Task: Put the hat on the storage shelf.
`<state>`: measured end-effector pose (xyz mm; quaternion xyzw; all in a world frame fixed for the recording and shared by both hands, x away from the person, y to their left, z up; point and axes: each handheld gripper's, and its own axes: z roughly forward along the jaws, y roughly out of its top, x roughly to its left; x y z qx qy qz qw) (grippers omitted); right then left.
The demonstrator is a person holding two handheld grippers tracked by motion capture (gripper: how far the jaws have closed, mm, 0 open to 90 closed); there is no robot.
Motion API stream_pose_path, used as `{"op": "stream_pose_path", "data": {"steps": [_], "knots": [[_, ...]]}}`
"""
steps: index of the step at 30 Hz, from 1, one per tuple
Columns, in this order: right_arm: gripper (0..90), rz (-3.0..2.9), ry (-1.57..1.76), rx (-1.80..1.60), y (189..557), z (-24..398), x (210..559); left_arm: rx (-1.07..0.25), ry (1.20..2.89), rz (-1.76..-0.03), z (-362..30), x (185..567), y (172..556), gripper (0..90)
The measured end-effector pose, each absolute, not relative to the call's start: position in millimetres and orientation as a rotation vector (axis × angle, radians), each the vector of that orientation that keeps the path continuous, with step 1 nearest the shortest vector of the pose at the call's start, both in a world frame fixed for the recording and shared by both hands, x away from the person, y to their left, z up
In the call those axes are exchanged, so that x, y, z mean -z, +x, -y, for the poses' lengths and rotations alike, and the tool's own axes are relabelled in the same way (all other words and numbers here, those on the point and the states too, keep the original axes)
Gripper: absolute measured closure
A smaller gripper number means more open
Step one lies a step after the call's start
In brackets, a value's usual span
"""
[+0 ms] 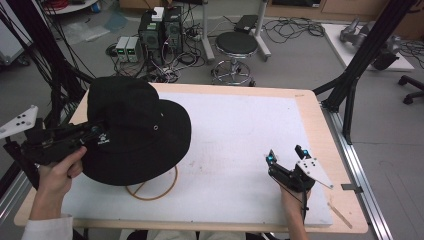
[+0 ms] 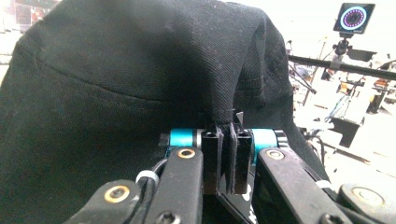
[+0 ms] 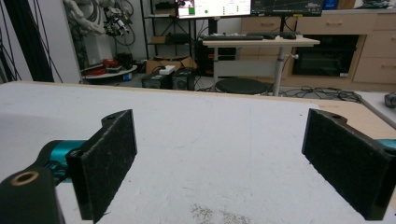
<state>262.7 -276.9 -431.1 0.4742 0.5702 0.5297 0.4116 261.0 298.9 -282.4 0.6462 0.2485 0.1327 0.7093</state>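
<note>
Covering wooden table (image 1: 320, 117): white mat (image 1: 240, 135); grey-floored lab beyond.

A wooden table (image 1: 320, 130) fills the middle of the frame, covered by a white mat (image 1: 240, 135). At lower left a black hat (image 1: 135, 130) and a tan ring (image 1: 152, 192) lie on the mat.

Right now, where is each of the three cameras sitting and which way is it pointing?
High view: above the person's side, looking forward and down on the table; both forearms enter from below.
Left gripper view: rides the left gripper, facing the black hat pinched in its jaws.
Right gripper view: rides the right gripper, low over the white mat, jaws apart.
Shared: the high and left gripper views both show the hat.
</note>
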Motion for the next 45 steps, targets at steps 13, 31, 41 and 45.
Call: {"op": "stream_pose_path", "data": {"steps": [13,31,41,45], "knots": [[9.4,-1.423,1.188,-1.345,262.4,279.5,429.9,-0.301,1.512,-0.555,-288.3,284.6,251.9,84.4],[9.3,-1.419,1.193,-1.348,262.4,280.3,429.7,-0.411,1.560,-0.503,-287.4,284.5,247.7,54.6],[9.3,-1.418,1.193,-1.346,262.7,280.7,429.6,-0.457,1.422,-0.517,-303.4,282.5,242.3,44.6],[9.3,-1.420,1.198,-1.348,262.5,280.5,429.6,-0.471,1.355,-0.531,-310.0,281.6,240.1,44.6]]}}
